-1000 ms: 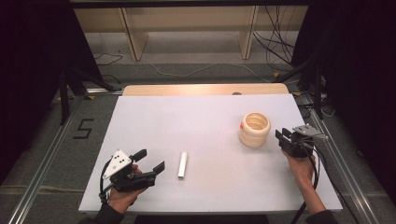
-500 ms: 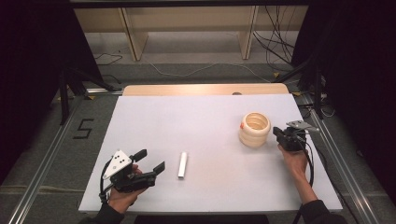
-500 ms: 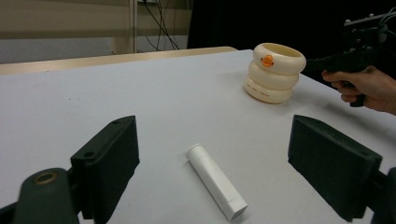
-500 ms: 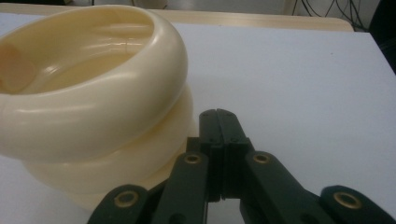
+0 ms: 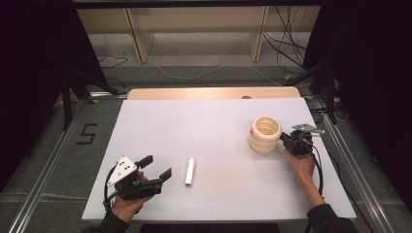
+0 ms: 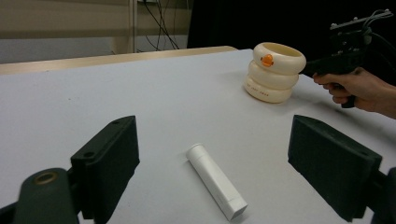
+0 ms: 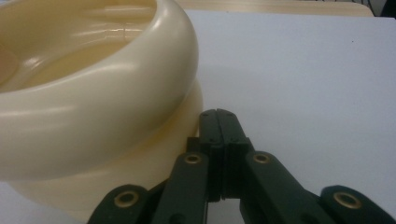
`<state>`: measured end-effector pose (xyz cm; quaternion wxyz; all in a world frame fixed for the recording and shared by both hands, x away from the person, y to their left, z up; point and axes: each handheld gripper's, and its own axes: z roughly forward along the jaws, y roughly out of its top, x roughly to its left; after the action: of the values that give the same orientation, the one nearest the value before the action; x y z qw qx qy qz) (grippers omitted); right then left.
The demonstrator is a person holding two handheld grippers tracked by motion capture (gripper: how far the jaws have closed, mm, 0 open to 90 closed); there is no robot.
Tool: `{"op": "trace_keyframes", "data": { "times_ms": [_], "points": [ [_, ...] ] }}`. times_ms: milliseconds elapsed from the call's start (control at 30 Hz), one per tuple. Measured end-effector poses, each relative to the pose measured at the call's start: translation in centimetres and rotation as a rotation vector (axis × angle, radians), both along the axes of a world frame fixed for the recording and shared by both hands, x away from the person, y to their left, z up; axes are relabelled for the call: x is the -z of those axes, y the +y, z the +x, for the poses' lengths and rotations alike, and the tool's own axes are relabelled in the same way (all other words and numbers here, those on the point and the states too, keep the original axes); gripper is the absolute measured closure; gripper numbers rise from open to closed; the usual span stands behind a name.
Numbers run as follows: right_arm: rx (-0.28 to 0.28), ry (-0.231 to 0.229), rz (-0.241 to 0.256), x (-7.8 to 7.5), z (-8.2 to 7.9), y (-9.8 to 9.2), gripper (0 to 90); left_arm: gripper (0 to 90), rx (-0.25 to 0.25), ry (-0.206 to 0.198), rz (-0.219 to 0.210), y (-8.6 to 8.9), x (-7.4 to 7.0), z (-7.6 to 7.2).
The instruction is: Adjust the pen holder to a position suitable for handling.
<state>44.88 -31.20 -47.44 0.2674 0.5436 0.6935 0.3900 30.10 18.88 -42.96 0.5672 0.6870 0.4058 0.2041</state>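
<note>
High view: the left tongs (image 5: 158, 167) sit at about seven o'clock on the white desk (image 5: 214, 121), jaws spread wide apart and holding nothing. The small white plastic tube (image 5: 190, 171) lies just beside them toward three o'clock, flat on the desk, its long axis running roughly twelve to six. The right tongs (image 5: 283, 141) are over at three o'clock, with their tips at the side of the cream ribbed plastic ring-stack cup (image 5: 265, 134); from up here I cannot tell whether they touch it. The left tongs are plainly the nearer pair to the tube — the right pair is well apart from it.

Left gripper view: the tube (image 6: 215, 181) lies dead ahead between the two open black jaws, capped end pointing away toward eleven o'clock, so its length runs nearly along the reach and not across it. A grasp, I judge, would close on its sides. Farther off at one o'clock stands the cup (image 6: 274, 71), showing an orange duck mark (image 6: 266, 60) that the high view barely hints at, with the right tongs (image 6: 308, 69) just at its flank.

Right gripper view: the right tongs (image 7: 218, 122) are pressed together, gripping nothing — their closed tips lie against, or a hair from, the lower bulge of the cup (image 7: 93, 102), which looms at ten o'clock
</note>
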Motion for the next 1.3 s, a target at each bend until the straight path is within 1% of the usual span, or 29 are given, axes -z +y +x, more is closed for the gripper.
{"op": "trace_keyframes", "data": {
  "times_ms": [333, 433, 533, 633, 933, 1233, 1267, 1300],
  "points": [
    [0.004, 0.008, 0.0, 0.0, -0.1, 0.3, 90.0, 15.6, 0.003, 0.001, 0.005, 0.0, 0.0, 0.0],
    [-0.007, 0.012, 0.003, 0.0, -0.1, 0.8, 90.0, 15.6, 0.003, 0.002, 0.006, 0.0, 0.0, 0.0],
    [-0.03, 0.014, -0.015, 0.0, -0.1, 1.4, 90.0, 15.7, 0.004, 0.001, 0.006, 0.0, 0.0, 0.0],
    [-0.039, 0.016, -0.01, 0.0, -0.1, 1.8, 90.0, 15.7, 0.003, 0.001, 0.006, 0.0, 0.0, 0.0],
    [-0.064, 0.018, -0.019, -0.1, -0.2, 2.9, 90.0, 15.7, 0.003, 0.002, 0.006, 0.0, 0.0, 0.0],
    [-0.108, 0.02, -0.027, -0.1, -0.2, 4.8, 90.0, 15.7, 0.001, 0.003, 0.006, 0.0, 0.0, 0.0],
    [-0.118, 0.019, -0.031, -0.1, -0.2, 5.4, 90.0, 15.7, 0.002, 0.002, 0.005, 0.0, 0.0, 0.0],
    [-0.118, 0.019, -0.031, -0.1, -0.2, 5.4, 90.0, 15.7, 0.002, 0.001, 0.004, 0.0, 0.0, 0.0]
  ]
}}
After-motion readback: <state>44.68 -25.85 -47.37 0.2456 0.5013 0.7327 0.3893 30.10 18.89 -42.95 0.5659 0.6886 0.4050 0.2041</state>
